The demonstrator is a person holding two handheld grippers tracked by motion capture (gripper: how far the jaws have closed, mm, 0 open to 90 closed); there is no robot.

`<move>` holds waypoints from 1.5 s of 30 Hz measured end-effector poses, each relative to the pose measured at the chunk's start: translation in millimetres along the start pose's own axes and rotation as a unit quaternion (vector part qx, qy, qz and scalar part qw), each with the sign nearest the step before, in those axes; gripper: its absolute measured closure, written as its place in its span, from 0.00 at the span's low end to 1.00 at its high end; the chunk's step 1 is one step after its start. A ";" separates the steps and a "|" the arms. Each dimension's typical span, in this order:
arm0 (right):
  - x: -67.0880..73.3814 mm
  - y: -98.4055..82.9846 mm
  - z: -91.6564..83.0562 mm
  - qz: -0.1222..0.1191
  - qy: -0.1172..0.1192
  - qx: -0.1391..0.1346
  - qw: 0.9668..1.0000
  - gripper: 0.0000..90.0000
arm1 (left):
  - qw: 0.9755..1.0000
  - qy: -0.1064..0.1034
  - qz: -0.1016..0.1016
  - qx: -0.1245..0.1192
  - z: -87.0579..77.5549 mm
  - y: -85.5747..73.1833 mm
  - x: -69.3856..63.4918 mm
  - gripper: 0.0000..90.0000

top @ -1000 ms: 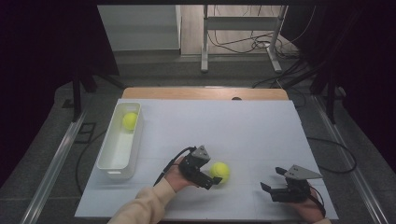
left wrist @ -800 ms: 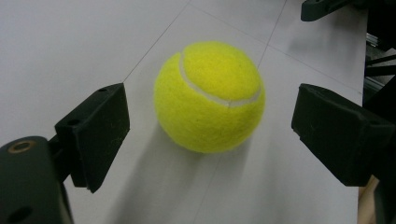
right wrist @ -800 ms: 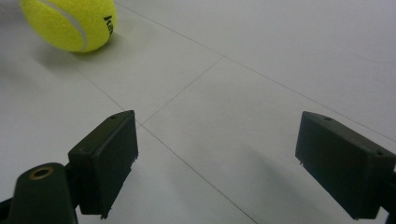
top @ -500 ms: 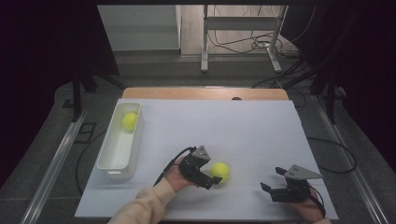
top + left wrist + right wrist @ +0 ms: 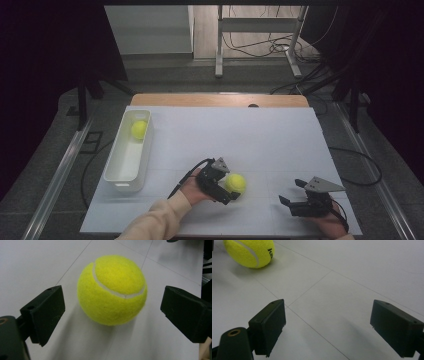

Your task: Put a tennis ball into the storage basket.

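tray (image 5: 116, 167): second ball (image 5: 139, 129) inside | left gripper (image 5: 231, 185): open around tennis ball (image 5: 235, 183)

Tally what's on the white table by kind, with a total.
Tennis balls: 2, one on the table, one in the bin
Bins: 1, white
Grippers: 2, left and right
Total: 5

Left gripper (image 5: 231, 186), jaws just opened wide, lies low near the table's front edge; right gripper (image 5: 294, 198), apparently open too, rests near the front right corner.
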State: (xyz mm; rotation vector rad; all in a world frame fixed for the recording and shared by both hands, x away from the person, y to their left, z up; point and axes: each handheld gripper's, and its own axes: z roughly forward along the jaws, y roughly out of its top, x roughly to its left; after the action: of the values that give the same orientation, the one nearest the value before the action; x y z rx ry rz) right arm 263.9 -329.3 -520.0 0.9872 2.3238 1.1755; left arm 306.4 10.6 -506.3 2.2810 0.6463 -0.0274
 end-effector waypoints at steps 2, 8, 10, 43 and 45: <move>0.0 0.0 0.0 0.000 0.000 0.000 1.000 0.15 | 1.000 -0.002 0.000 0.001 1.6 0.7 -0.1 0.07; 0.0 0.0 0.0 0.000 0.000 0.000 1.000 0.15 | 1.000 0.002 0.002 0.008 8.5 3.7 0.5 0.07; 0.0 0.0 -0.1 0.000 0.001 0.000 1.000 0.15 | 1.000 0.002 0.002 0.010 11.0 5.1 0.7 0.07; -0.2 0.1 -0.9 0.001 -0.001 -0.003 1.000 0.15 | 0.998 0.023 0.002 -0.050 -18.6 8.4 2.2 0.29; -0.3 0.2 -1.1 0.001 -0.001 -0.003 1.000 0.15 | 0.998 0.023 0.000 -0.055 -21.5 7.8 2.7 0.29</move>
State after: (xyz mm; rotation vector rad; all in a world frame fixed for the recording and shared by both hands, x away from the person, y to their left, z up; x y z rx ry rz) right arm 263.5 -330.0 -519.3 0.9882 2.3172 1.1794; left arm 308.6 21.7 -486.3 2.1821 0.6550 0.0595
